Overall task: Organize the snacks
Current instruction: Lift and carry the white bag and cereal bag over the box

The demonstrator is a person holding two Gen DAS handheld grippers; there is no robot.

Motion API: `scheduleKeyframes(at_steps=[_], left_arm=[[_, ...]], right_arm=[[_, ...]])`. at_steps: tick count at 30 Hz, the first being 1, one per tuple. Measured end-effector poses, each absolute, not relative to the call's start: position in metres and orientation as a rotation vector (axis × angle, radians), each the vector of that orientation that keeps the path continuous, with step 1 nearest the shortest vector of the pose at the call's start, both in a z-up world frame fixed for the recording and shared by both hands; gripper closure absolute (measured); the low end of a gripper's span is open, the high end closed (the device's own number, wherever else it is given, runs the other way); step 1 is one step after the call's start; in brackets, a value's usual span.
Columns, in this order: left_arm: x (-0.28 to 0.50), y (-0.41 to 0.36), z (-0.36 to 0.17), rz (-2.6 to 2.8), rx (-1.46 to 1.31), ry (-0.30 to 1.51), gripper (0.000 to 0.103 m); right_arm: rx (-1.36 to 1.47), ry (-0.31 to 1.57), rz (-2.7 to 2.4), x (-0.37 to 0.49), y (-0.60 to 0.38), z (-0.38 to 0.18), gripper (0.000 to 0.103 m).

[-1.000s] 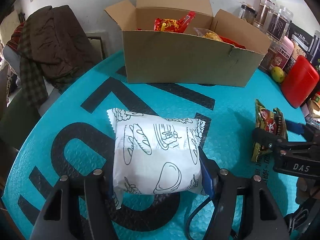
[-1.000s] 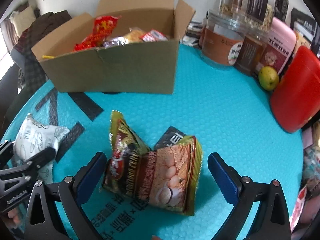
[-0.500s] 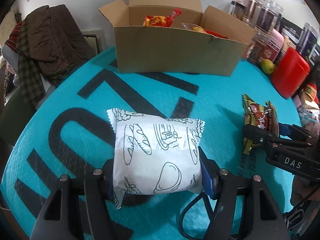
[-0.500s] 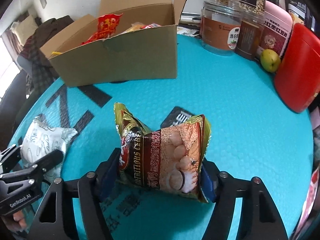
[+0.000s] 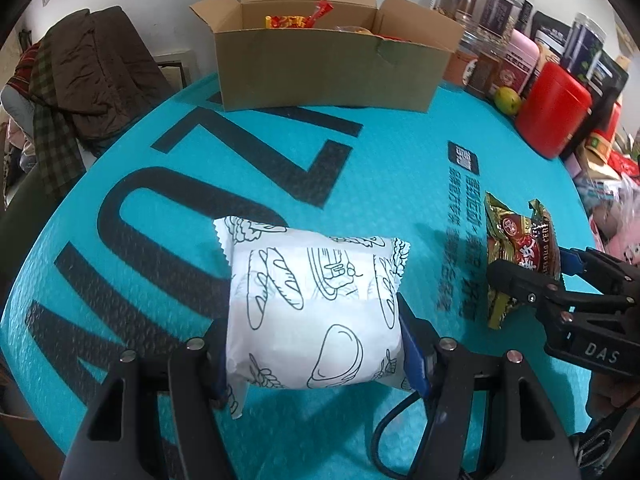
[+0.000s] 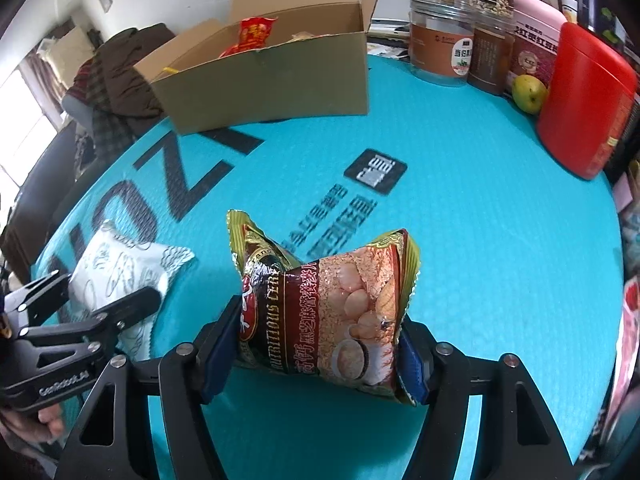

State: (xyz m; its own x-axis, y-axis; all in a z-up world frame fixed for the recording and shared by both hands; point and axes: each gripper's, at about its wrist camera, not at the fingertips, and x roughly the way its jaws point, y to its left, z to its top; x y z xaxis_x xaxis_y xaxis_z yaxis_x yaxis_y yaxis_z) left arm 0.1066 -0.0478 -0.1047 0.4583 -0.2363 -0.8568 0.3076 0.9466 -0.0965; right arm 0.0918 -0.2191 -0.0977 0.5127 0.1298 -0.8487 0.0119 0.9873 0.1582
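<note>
Nearest in the left wrist view, the left gripper (image 5: 314, 346) pinches a white snack packet (image 5: 312, 316) printed with black line drawings of bread, its blue pads pressed against both sides so the packet hangs just above the teal table mat (image 5: 400, 184). In the right wrist view, the right gripper (image 6: 316, 340) is clamped on a gold and brown cereal packet (image 6: 332, 312) — its jaws have just been closing, and the pads now squeeze the packet's sides. The two grippers sit side by side, each visible at the edge of the other's view. The mat carries large black letters and a block of small print. Farther back stands an open cardboard box (image 5: 328, 68) with red and yellow snack wrappers (image 5: 296, 20) inside. To its right, along the table's far edge — a red canister (image 6: 584, 100), a green fruit (image 6: 528, 94) and several clear jars (image 6: 440, 50). A brown jacket (image 5: 100, 76) lies heaped at far left.
</note>
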Motion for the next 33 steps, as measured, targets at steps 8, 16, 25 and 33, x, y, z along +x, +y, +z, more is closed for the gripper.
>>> scheduleKeyframes(at_steps=[8, 16, 25, 33], left_arm=[[0.092, -0.053, -0.108, -0.345, 0.119, 1.069, 0.034], [0.089, -0.065, -0.118, -0.344, 0.185, 1.045, 0.021], [0.082, -0.061, -0.111, -0.356, 0.139, 1.031, 0.035], [0.07, -0.06, -0.094, -0.377, 0.121, 0.996, 0.035]], right_arm=[[0.141, 1.035, 0.105, 0.069, -0.214, -0.095, 0.035], [0.138, 1.044, 0.098, 0.056, -0.216, -0.099, 0.035], [0.145, 1.045, 0.11, 0.045, -0.214, -0.101, 0.035], [0.121, 1.016, 0.158, 0.037, -0.201, -0.092, 0.035]])
